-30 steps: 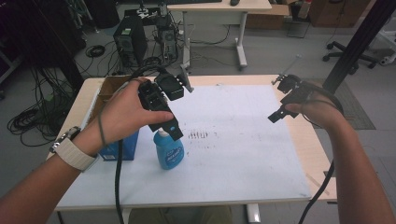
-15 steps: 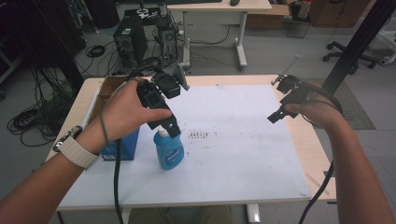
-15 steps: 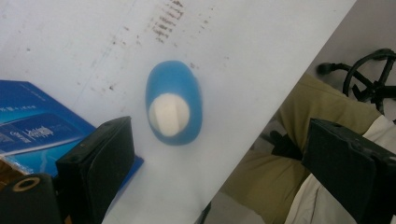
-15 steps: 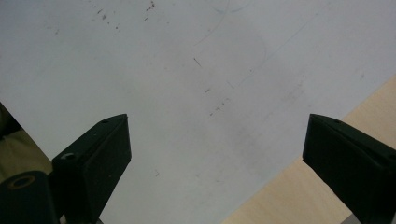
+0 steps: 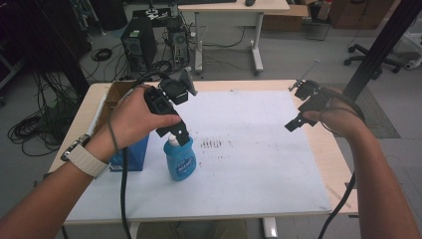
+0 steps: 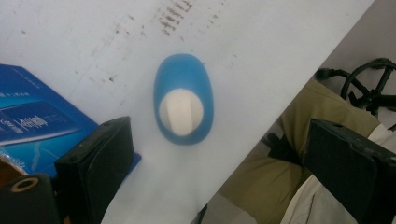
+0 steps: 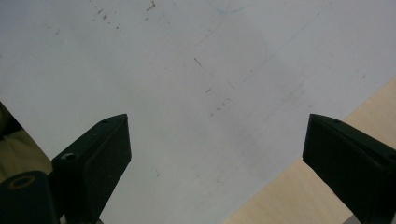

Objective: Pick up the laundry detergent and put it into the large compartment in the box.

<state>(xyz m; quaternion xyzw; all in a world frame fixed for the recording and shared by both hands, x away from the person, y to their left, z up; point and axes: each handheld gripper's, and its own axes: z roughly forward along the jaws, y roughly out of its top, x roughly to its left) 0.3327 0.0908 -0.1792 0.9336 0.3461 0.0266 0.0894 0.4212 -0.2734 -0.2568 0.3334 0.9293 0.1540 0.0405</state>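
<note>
Two grippers hang above a table covered with a white sheet (image 5: 259,164). Farthest left on that sheet sits a blue box (image 5: 130,154), with a brown cardboard box (image 5: 115,94) just behind it at the table's left edge. The person's left hand (image 5: 132,119) holds the left gripper (image 5: 178,135) directly over a blue bottle (image 5: 179,158), which stands upright just right of the blue box, near the front left part of the sheet. In the left gripper view the bottle's white cap (image 6: 181,111) is seen from straight above, lying between the two black jaws but below them; the jaws stand wide apart and touch nothing. A patch of dark scuff marks (image 5: 213,144) lies on the sheet just right of the bottle. Well to the right, the person's right hand (image 5: 336,117) holds the right gripper (image 5: 294,124) in the air over the sheet's right side, near the bare wooden edge (image 5: 343,164) of the table. Its jaws are also spread wide, with nothing between them but white sheet.
</note>
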